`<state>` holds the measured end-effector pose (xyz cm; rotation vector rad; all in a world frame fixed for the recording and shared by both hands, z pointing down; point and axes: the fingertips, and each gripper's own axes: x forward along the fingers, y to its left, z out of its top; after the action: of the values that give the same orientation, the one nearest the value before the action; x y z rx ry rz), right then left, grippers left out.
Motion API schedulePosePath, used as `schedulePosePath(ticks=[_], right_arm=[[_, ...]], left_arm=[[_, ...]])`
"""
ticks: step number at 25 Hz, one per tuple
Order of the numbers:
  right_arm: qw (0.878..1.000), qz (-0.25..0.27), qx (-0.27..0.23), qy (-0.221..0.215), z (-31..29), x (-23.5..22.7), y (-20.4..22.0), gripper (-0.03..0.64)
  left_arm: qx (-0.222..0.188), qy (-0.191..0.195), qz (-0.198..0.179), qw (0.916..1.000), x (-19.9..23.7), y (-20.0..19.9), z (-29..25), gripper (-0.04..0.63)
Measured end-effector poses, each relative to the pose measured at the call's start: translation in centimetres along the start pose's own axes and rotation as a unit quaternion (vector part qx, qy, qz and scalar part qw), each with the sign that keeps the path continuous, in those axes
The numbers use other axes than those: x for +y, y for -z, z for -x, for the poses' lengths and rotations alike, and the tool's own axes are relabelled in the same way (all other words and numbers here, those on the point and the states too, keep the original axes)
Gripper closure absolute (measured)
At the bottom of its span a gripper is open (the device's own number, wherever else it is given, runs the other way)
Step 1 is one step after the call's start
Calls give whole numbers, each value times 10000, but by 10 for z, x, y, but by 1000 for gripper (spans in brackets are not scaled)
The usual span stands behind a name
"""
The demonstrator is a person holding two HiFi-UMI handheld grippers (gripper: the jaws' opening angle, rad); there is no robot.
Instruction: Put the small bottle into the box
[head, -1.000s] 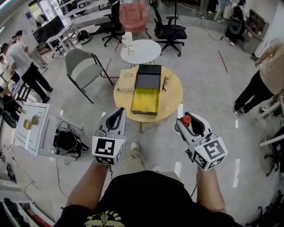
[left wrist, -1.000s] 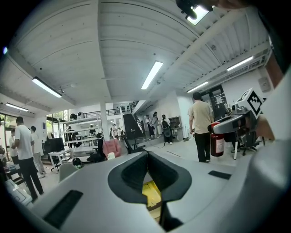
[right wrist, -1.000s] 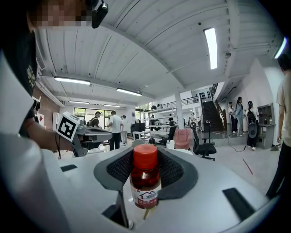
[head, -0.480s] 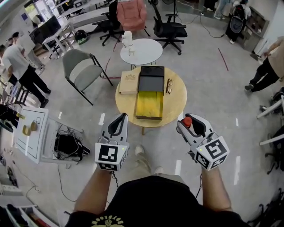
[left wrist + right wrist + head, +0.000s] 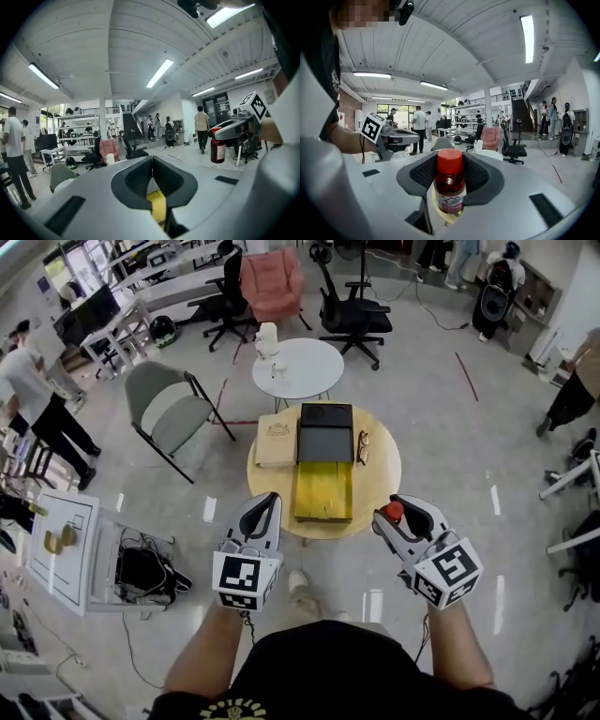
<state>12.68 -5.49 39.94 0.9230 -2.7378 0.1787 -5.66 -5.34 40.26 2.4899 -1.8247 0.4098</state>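
A small red bottle [image 5: 449, 183] with a red cap [image 5: 393, 512] stands upright between the jaws of my right gripper [image 5: 403, 515], which is shut on it. The same bottle [image 5: 217, 146] shows at the right in the left gripper view. My left gripper [image 5: 262, 513] is shut with nothing in it. The open box [image 5: 323, 469], with a dark lid half and a yellow-lined half, lies on a round wooden table [image 5: 380, 471] ahead of both grippers. Both grippers hover near the table's front edge, left and right of the box.
A tan flat case [image 5: 275, 441] and a pair of glasses [image 5: 362, 447] lie on the wooden table. Behind it stands a small white round table [image 5: 298, 367]; a grey folding chair [image 5: 169, 407] is at the left. Office chairs and people fill the room's edges.
The wooden table and box have come nearer to me and both grippers have drawn closer to its front edge. The right gripper still holds the bottle.
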Motion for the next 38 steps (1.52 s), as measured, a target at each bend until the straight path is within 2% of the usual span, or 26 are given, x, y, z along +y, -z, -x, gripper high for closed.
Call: schedulePosePath(ticks=[8,16,25,31,38], right_arm=[[9998,-145,28,105,-55,-19,-14,449],[9994,-269,178,127,-100,-36,-10,449],[9994,-210,230,181,-132,-38,-27,449],[9989,-257,216,312,-147,-39,-35,449],[9989,-224,159,388,-172,-30,-53,449]], left_arm=[[42,202,2,9998,44,1,-45,575],[162,402,-17,9991,73,13,-85,575],[65,524,90,9986,107,9,-102,575],[-93,734,-240,9970,119,-5,-112,575],[-141,907,-155,9957,144,-3,-115,575]])
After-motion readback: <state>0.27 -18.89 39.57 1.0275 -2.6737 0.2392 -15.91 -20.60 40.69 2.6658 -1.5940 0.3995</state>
